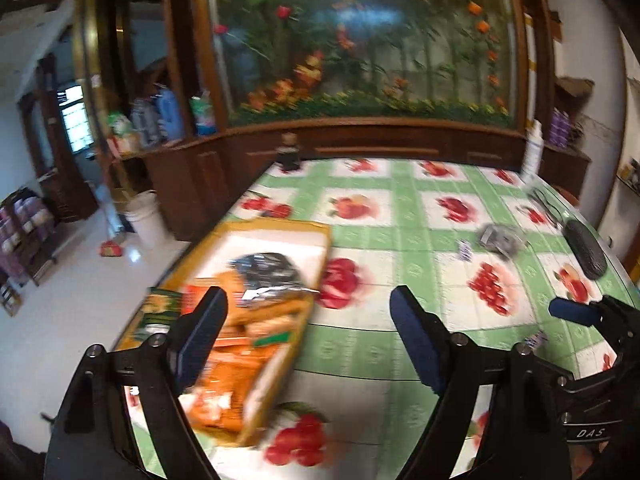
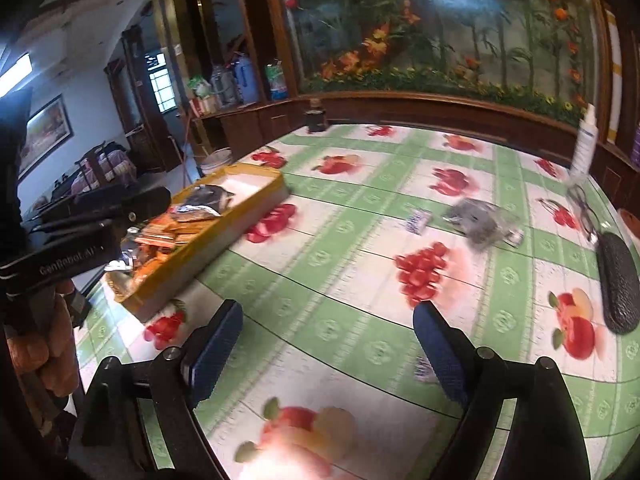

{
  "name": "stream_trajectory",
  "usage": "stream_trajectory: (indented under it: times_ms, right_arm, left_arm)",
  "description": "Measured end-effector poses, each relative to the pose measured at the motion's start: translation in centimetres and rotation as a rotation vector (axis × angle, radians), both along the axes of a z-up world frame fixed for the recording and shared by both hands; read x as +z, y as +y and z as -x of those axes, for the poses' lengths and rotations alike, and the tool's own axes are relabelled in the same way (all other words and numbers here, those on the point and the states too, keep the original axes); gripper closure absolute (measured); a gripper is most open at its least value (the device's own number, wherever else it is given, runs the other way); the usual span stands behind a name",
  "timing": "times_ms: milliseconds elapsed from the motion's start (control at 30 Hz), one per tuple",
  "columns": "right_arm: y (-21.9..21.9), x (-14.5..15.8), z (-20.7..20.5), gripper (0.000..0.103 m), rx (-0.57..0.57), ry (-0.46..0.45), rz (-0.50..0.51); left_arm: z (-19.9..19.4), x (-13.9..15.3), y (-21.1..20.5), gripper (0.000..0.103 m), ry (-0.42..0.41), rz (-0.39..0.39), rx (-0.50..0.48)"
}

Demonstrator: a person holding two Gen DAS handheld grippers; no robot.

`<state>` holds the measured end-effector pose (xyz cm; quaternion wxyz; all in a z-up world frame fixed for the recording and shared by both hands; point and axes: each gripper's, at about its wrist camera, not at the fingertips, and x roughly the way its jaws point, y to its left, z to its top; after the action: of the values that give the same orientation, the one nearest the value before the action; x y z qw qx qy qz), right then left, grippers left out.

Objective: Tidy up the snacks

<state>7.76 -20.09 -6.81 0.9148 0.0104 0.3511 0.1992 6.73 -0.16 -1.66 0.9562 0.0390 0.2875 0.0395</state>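
Hovering with both grippers, left [image 1: 308, 340] and right [image 2: 328, 348], spread and empty, we should reach squarely for the loose grey packet [image 2: 482, 222] lying well right of the tray [image 2: 256, 200].

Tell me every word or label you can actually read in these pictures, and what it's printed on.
"DAS": right gripper, on its black body.
"GenRobot.AI": left gripper, on its black body.
Snack packets in the yellow tray: print too blurred.
Small blue-and-white packet: unreadable.
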Motion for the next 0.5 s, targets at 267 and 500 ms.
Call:
stream_trajectory:
  times_ms: [267, 500]
  right_arm:
    - [7.0, 0.8, -0.7, 0.014, 0.126, -0.026, -0.010]
    - [11.8, 1.9, -0.9, 0.014, 0.206, -0.048, -0.030]
  left_arm:
    - [2.4, 0.5, 5.4, 0.017, -0.027, -0.002, 0.134]
    - [4.1, 0.4, 9.0, 0.016, -0.035, 0.014, 0.214]
